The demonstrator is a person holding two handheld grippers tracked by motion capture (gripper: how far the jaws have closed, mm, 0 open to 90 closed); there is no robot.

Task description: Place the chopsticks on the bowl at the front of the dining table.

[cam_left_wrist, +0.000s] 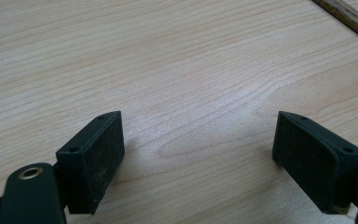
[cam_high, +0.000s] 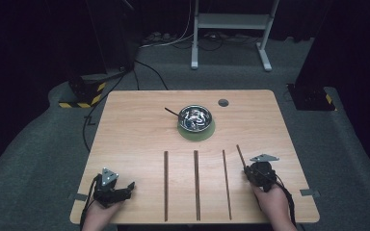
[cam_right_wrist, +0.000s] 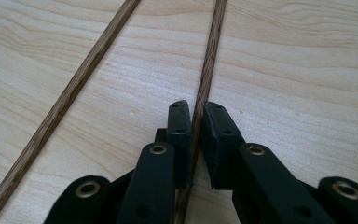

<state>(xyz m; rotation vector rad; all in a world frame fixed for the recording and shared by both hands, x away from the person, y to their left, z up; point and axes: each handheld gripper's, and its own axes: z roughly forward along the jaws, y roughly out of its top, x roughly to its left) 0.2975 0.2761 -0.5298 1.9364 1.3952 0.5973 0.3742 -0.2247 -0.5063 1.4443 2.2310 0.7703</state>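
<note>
stick (cam_right_wrist: 205, 79): long axis leans away-left, toward bowl (cam_high: 195, 118) | sticks: 4 | right gripper (cam_right_wrist: 196, 114): clamps stick | left gripper (cam_left_wrist: 198, 140): open, nothing held

Bare desk (cam_high: 135, 139) all round the steel bowl (cam_high: 195, 118), wide open lane left of it, four thin wooden strips (cam_high: 196, 185) lying flat on the near side of the bowl, narrow channels between them, spoon handle (cam_high: 171, 112) jutting out left of the bowl
</note>
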